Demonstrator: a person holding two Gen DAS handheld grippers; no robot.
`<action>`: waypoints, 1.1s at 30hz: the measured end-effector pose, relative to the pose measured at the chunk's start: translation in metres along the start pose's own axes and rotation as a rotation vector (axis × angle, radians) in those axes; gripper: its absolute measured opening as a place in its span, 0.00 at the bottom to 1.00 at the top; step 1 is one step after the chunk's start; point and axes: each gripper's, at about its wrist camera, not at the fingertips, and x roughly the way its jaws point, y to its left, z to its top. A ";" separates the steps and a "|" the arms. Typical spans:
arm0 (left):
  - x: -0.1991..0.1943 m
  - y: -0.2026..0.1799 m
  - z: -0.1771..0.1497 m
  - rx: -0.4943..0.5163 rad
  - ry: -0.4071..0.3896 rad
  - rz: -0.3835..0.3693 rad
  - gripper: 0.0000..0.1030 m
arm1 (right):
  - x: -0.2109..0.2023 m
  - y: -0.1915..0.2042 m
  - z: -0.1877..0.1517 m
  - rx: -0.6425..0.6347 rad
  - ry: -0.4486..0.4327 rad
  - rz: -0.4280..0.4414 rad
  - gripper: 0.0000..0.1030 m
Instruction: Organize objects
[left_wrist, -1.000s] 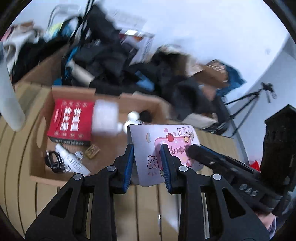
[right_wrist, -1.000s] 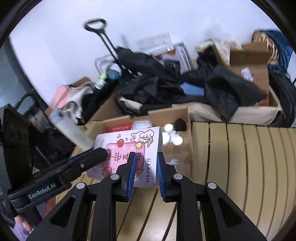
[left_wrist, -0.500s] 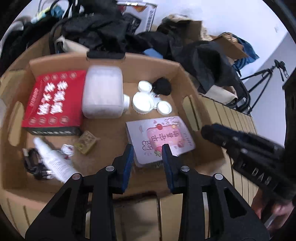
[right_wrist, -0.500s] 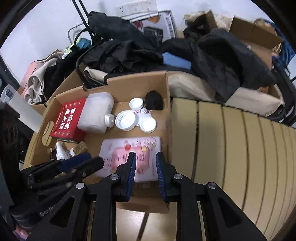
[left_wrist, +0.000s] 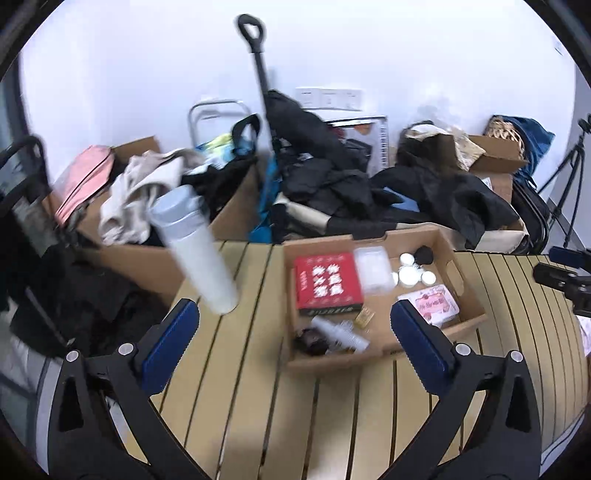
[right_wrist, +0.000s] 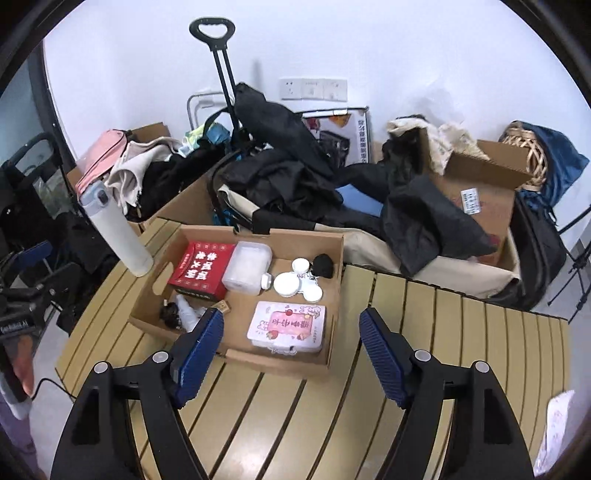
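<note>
— Both grippers, left gripper (left_wrist: 295, 332) and right gripper (right_wrist: 291, 343), have let go and pulled back, jaws wide, empty; pink tin (right_wrist: 287, 328) lies in the cardboard box (right_wrist: 258, 363).

— Risk: the left one clipping that tall bottle (left_wrist: 195, 251) (already leaning).

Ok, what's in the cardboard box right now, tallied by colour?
Red: 1, the red box
Pink: 1, the tin
White or clear: 5, tub, spray bottle, three lids
Black: 2, pouch, cable
Tan: 1, small block
Total: 10
</note>
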 end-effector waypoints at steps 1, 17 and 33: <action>-0.009 0.004 -0.004 -0.004 0.000 0.005 1.00 | -0.007 0.002 -0.002 0.002 -0.006 0.007 0.77; -0.173 -0.003 -0.128 -0.042 -0.065 0.035 1.00 | -0.166 0.069 -0.130 -0.053 -0.147 0.113 0.77; -0.265 -0.014 -0.279 -0.070 -0.080 0.057 1.00 | -0.208 0.130 -0.326 0.070 -0.158 0.067 0.77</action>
